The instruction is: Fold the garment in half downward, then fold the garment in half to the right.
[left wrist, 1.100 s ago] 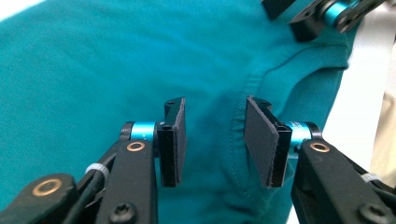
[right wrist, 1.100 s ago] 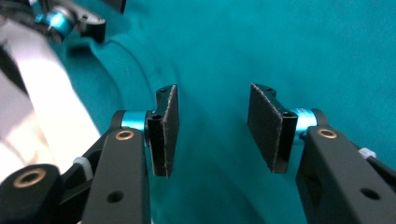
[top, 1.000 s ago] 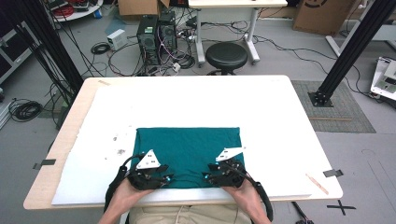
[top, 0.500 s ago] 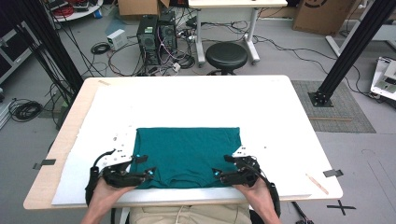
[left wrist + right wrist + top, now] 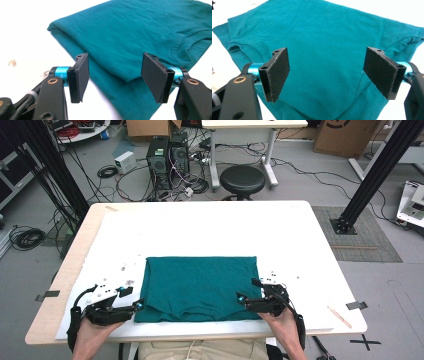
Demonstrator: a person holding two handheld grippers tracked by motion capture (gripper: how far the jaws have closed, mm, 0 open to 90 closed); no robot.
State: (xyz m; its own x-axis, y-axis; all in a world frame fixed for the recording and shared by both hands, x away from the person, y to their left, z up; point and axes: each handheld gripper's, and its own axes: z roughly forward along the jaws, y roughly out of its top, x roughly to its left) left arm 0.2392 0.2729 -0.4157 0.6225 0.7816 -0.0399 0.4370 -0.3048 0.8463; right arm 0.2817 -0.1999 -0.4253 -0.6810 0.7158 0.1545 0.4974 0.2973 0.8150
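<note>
The folded shirt (image 5: 200,287) lies flat on the desk (image 5: 200,227), between the two claws. The left claw (image 5: 131,299) sits just beside the shirt's near left corner, over the desk's near edge. The right claw (image 5: 248,292) rests over the shirt's near right corner. Beyond both claws the shirt stretches toward the desk's middle, with bare desk behind it.

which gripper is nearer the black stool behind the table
Right. The right gripper sits at the teal shirt's near right corner, roughly in line below the stool; the left gripper is off the shirt's near left corner, farther across.
</note>
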